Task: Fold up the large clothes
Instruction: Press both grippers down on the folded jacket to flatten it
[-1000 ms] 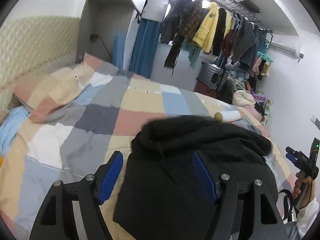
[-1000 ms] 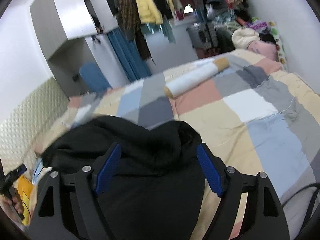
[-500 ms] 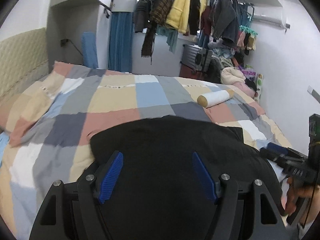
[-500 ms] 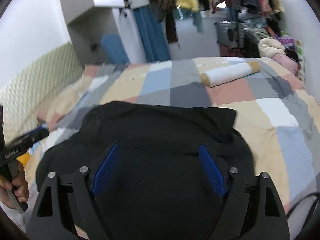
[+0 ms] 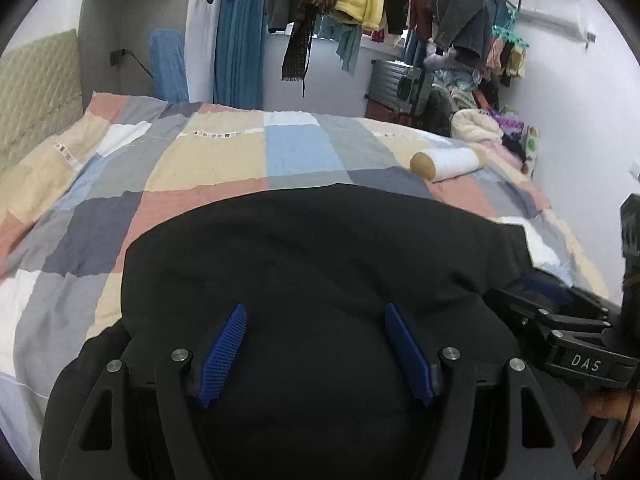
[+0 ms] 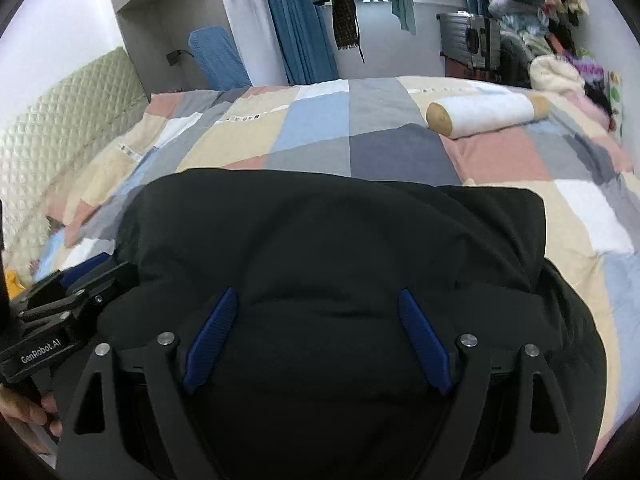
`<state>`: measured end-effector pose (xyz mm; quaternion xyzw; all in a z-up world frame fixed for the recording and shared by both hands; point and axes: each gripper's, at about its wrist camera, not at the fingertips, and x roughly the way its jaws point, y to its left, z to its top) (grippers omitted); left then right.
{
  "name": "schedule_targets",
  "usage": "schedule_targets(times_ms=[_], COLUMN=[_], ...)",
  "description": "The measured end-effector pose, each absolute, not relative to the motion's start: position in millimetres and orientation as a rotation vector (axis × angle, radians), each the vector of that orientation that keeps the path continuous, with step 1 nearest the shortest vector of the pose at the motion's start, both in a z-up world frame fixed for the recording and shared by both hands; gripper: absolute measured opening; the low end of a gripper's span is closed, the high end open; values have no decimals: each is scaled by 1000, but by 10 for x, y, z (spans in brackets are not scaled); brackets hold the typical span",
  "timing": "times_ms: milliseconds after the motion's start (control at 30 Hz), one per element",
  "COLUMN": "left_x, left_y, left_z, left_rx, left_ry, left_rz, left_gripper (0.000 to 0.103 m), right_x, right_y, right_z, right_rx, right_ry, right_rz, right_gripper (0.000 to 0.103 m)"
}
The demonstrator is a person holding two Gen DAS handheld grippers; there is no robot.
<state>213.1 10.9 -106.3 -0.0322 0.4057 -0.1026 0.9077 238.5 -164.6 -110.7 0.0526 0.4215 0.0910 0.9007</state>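
From the left wrist, the left gripper (image 5: 316, 354) hangs over a black garment (image 5: 320, 256) that lies spread on the patchwork bed (image 5: 208, 164). Its jaws stand open with nothing pinched between the blue pads (image 5: 224, 354); the cloth sits directly below and ahead of them. The garment's long axis runs left to right across the near part of the bed, with its far edge a smooth curve and a squared corner toward the right. The right gripper (image 5: 560, 320) shows at the right edge, just beside the garment's near right part. A white bolster (image 5: 448, 163) lies well apart on the far right of the bed.

From the right wrist, the right gripper (image 6: 320, 336) is likewise above the black garment (image 6: 340, 232), jaws wide and holding nothing, having just been opening a little further. The left gripper (image 6: 68, 292) appears at the left edge, beside the garment's near left side. The bolster (image 6: 484, 114) lies beyond on the far right.

Both hands sit side by side along the near edge, each nearer its own end, so the next grasp likely takes the near hem on both sides.
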Motion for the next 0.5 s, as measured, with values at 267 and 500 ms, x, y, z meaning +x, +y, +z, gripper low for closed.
schedule_targets(times_ms=[267,500], left_x=[2422,2598], left_y=[132,137], left_z=[-1234,-1452], left_rx=[-89,-91], left_ry=[890,913], left_rz=[-159,-151], left_gripper=[74,76], right_x=[2641,2786], right_y=[-1590,-1556], right_z=[-1258,-1414], right_rx=[80,89], right_ry=[859,845], right_rz=[131,116], right_gripper=[85,87])
